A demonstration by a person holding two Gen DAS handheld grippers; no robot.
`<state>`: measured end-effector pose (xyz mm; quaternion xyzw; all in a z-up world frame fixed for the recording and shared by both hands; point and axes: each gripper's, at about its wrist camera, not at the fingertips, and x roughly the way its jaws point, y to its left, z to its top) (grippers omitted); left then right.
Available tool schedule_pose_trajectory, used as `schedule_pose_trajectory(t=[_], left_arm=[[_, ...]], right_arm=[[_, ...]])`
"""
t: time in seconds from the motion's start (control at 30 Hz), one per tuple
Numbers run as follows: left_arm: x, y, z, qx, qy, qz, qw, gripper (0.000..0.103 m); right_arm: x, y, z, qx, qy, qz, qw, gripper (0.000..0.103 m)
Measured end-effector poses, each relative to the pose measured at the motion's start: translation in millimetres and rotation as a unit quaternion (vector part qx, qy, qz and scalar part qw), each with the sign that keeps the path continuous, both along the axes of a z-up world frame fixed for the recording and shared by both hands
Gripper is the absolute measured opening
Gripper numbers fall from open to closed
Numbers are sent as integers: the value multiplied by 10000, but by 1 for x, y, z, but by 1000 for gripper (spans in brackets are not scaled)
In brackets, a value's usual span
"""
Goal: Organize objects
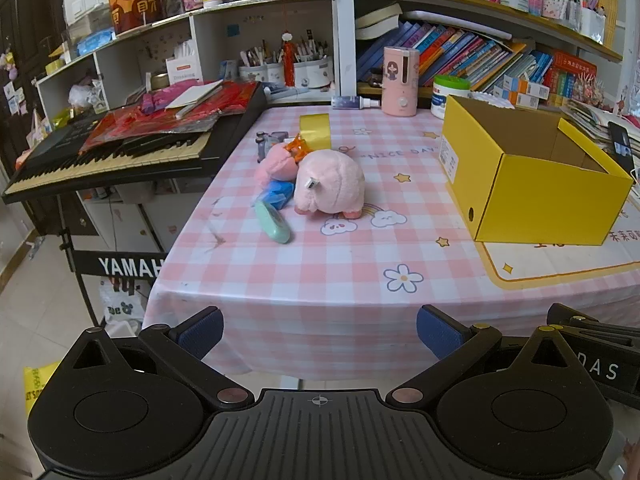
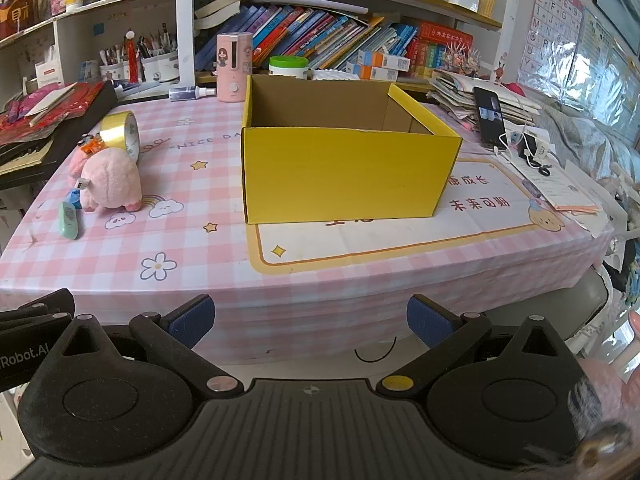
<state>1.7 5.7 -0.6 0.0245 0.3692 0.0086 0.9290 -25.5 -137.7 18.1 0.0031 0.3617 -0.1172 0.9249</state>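
Note:
A pink plush pig (image 1: 330, 186) (image 2: 112, 182) stands on the pink checked tablecloth (image 1: 320, 264) (image 2: 192, 240). Beside it lie a second pink plush (image 1: 276, 164), a blue item (image 1: 278, 194), a mint green case (image 1: 273, 222) (image 2: 69, 220), a grey toy (image 1: 270, 140) and a gold tape roll (image 1: 316, 132) (image 2: 122, 132). An open yellow cardboard box (image 1: 536, 188) (image 2: 344, 176) sits to the right, its visible interior empty. My left gripper (image 1: 320, 332) is open and empty off the table's front edge. My right gripper (image 2: 310, 320) is open and empty, facing the box.
A Yamaha keyboard (image 1: 120, 152) piled with red papers stands left of the table. A pink humidifier (image 2: 234, 68), a green-lidded jar (image 2: 289, 67), a spray bottle (image 2: 192, 92), a phone (image 2: 490, 118) with cables, and paper stacks crowd the back and right. Bookshelves behind.

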Motion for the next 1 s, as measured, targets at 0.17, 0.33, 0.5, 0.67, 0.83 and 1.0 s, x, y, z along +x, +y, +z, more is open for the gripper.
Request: schedule_pose_trajectory(t=[0.17,0.33,0.5,0.67,0.83,1.0], left_arm=[[-1,3,1,-9,2,4,10000,103],[-1,2,0,-11,-3,9,10000,103],[-2,4,0,-10,-3,18,10000,103],[-2,4,0,-16,4,22,10000,103],[-2,9,0,-27,-14,70,10000,103],[-2,15,0,-73,-16,112,9999,103]], right_arm=[[0,0,0,3,1,1,10000,103],[0,0,0,4,1,4,10000,103],[-1,1,-2,13,9,11,10000,103],[-1,2,-2,29,18,18,10000,103],[-2,5,0,42,28,39,10000,103],[-1,10,0,27,56,84,9999,103]])
